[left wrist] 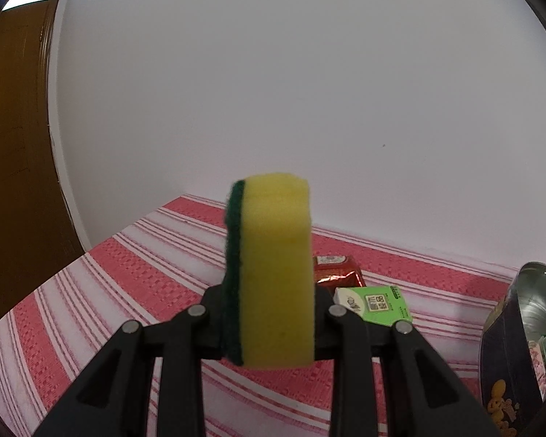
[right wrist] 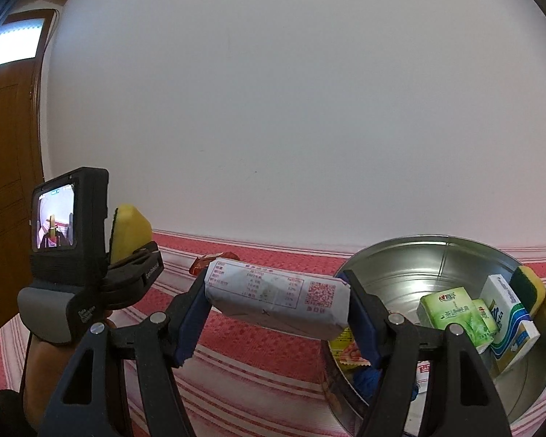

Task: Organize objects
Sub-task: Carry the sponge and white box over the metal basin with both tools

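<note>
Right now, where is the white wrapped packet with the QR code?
The white packet is held crosswise in the right gripper, above the red striped tablecloth, just left of the metal tin.

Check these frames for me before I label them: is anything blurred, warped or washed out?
Left wrist view: the yellow sponge with the green scouring side is close and soft-edged; the red-and-white striped tablecloth bends with the fisheye. Right wrist view: the white paper-wrapped packet is sharp enough to show its printed code; the window at top left is blown out.
</note>
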`<control>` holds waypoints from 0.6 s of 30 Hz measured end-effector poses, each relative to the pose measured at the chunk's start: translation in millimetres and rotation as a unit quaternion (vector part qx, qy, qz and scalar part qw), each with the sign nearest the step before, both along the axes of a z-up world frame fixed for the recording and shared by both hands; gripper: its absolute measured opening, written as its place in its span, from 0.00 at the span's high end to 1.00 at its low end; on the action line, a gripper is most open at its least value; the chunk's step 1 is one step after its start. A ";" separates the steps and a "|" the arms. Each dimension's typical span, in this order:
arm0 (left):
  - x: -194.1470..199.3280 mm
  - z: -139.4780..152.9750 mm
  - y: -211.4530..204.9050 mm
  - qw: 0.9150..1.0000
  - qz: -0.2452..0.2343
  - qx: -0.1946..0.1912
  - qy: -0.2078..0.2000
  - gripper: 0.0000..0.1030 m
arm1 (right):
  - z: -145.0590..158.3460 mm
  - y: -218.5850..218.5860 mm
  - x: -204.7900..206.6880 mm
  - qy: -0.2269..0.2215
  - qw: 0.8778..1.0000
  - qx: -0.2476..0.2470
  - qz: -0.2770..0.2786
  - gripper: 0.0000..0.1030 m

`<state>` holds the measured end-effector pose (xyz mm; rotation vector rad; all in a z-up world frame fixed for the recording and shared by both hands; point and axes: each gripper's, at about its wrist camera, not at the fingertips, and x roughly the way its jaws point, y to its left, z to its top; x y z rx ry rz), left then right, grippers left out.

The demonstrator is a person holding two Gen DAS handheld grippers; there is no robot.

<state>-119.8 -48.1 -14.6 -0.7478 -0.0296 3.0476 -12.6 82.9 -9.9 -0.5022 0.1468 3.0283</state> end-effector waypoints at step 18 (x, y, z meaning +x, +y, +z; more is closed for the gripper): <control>10.8 2.2 6.2 1.000 0.001 -0.019 0.021 0.73 | 6.2 -11.8 22.9 0.029 0.999 0.039 0.010 0.31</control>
